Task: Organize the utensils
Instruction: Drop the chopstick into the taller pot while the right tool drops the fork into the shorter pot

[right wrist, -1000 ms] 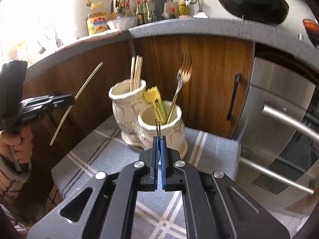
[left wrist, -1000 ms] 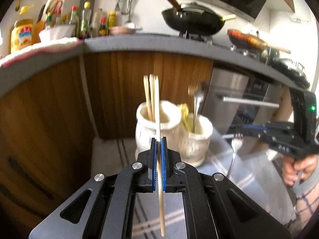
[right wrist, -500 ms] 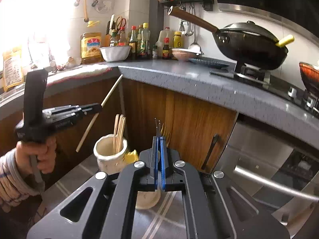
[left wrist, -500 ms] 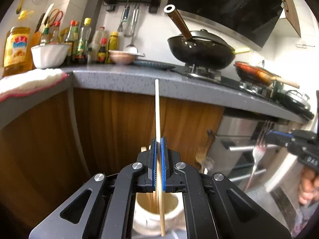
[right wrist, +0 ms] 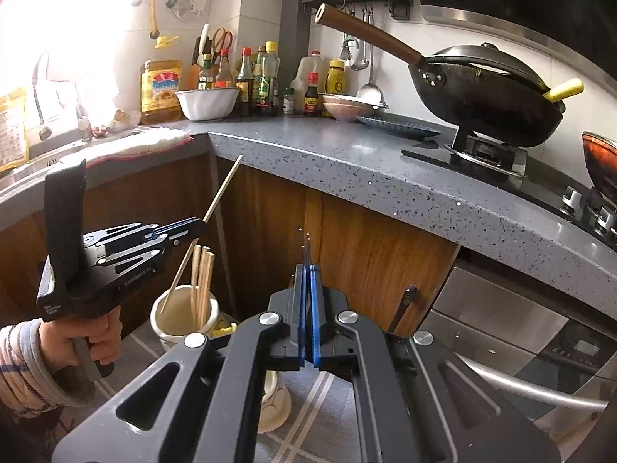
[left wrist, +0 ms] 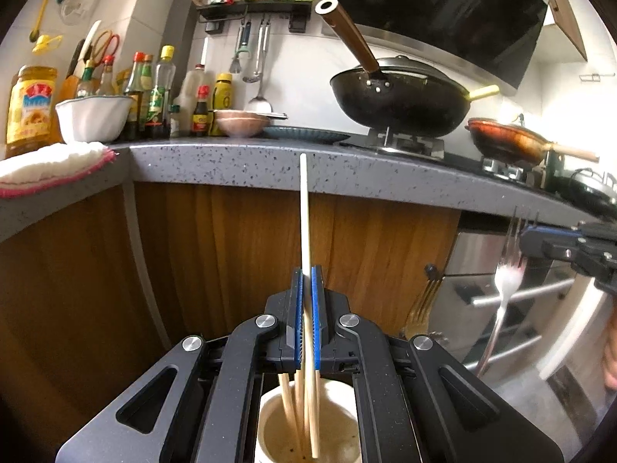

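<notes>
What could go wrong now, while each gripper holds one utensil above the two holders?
The left gripper pinches the chopstick at one narrow spot with its lower end just inside the cream holder; it may pivot and jam among the chopsticks already there. The right gripper grips the fork near its head, so the long handle could swing.

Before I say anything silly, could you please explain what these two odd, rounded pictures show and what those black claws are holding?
There is no robot here: a person holds a two-finger gripper in each hand, each with a fisheye camera looking along its fingers. The left camera's picture shows the left gripper shut on a chopstick, its lower end inside a cream holder with other chopsticks. The right camera's picture shows the right gripper shut on a fork, seen whole from the left camera. In the right view, the holder stands on a striped cloth below the grey kitchen counter. The person's hand grips the left handle.
</notes>
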`<state>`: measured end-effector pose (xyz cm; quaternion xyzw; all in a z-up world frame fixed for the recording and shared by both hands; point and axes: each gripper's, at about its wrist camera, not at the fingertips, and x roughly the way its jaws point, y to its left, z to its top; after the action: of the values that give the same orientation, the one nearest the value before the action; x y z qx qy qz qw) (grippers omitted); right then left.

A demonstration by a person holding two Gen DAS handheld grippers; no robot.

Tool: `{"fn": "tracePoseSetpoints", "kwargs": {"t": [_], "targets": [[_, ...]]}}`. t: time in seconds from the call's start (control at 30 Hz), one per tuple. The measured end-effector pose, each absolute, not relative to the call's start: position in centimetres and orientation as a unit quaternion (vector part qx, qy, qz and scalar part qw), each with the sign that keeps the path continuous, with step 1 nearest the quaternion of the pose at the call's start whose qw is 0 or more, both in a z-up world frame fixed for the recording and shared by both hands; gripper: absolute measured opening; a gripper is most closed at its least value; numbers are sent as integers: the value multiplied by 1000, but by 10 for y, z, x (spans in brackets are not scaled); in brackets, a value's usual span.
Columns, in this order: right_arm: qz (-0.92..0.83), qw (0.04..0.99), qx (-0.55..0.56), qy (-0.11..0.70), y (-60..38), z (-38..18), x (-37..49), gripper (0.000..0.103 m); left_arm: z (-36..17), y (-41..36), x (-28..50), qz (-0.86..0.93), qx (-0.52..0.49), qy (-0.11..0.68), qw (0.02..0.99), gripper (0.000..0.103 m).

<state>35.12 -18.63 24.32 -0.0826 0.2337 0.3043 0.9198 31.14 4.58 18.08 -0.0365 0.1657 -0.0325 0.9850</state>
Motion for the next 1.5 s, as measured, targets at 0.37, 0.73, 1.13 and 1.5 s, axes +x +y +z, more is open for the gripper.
{"fn": "tracePoseSetpoints", "kwargs": {"t": [0.37,0.73,1.13,1.5], "targets": [[295,916,-131,239,-161,216,351,2,148,48,304,-31,-41,140,989,4],[305,905,-159,252,-145,190,339,2,117,50,281,-35,-62,122,990,4],[315,898,-158,264,-138,178,335,2,103,49,270,-23,-58,117,991,4],[315,893,-164,277,-132,170,346,2,104,58,267,-4,-64,133,989,5]]}}
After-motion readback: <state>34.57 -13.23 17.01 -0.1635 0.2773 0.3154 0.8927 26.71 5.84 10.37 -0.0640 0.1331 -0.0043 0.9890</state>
